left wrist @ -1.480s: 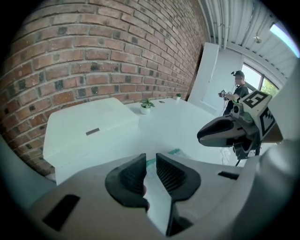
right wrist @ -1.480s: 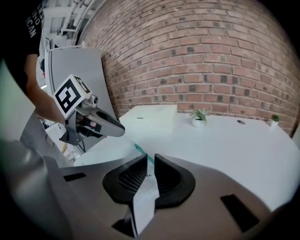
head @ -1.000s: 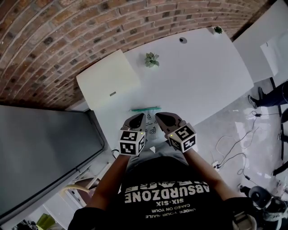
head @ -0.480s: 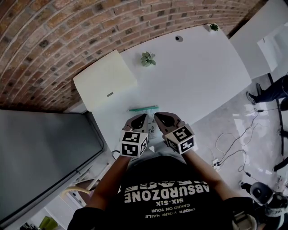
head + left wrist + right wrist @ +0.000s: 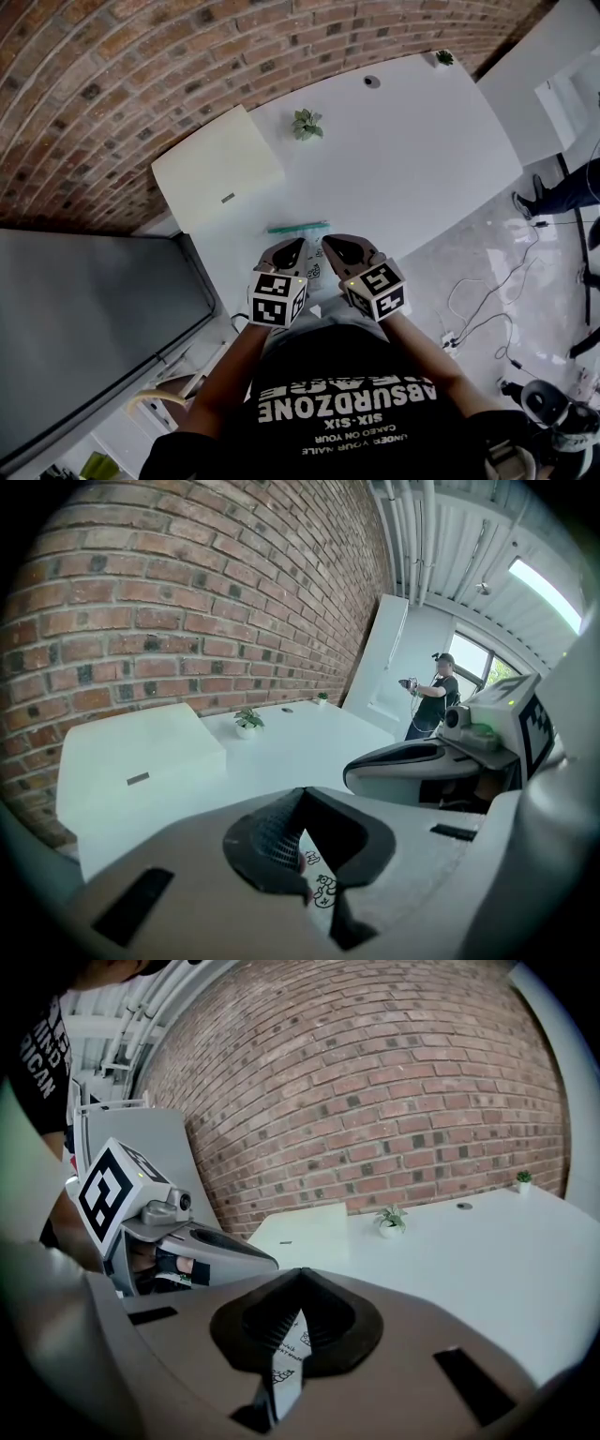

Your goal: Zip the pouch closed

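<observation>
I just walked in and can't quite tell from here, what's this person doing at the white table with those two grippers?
A person at the white table has a handheld gripper in each hand. The left gripper and the right gripper sit side by side, both shut on the near part of a white printed pouch. Its teal zip strip runs along the far edge, with neither gripper on it.

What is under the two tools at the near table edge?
The printed white pouch, its teal zip edge showing beyond them. The left tool and right tool are each shut on it and cover most of it, so the slider cannot be seen.
</observation>
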{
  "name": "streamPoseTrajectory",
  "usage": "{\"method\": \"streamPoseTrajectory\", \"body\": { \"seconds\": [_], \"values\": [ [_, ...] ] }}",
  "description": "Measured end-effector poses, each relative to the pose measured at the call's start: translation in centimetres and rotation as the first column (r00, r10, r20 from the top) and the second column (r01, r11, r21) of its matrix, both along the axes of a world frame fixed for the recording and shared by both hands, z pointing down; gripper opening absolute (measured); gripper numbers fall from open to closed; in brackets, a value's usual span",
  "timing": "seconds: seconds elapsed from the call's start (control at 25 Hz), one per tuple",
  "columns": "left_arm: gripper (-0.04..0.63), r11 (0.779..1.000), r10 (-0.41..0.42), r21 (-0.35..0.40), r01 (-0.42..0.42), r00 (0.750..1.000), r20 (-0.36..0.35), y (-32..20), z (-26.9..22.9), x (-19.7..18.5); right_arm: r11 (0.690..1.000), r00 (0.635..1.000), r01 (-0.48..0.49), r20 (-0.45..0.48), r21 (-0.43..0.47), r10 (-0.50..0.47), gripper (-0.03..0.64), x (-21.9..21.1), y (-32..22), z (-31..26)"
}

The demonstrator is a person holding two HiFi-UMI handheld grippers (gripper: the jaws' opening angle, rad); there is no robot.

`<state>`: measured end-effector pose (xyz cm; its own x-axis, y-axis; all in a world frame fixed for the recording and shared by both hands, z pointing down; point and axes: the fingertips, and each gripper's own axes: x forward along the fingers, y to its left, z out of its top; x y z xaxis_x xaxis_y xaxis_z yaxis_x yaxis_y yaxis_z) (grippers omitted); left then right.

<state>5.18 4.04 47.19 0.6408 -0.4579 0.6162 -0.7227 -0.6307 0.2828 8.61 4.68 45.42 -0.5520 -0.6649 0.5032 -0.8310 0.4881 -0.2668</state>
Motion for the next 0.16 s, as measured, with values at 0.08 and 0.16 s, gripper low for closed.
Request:
{"method": "streamPoseTrajectory", "body": {
  "seconds": [0.08,0.16],
  "values": [
    [0.006,1.0,-0.002,-0.003,0.002,1.0,0.0,-0.03,-0.02,-0.08,1.0,1.0,0.002,-0.005,-0.003,-0.002,-0.003,0.07,0.07,0.05],
    [0.006,1.0,-0.005,-0.005,0.005,1.0,0.0,-0.05,0.0,-0.16,1.0,1.0,0.004,-0.009,-0.007,-0.004,-0.003,0.13,0.14,0.14]
  ]
}}
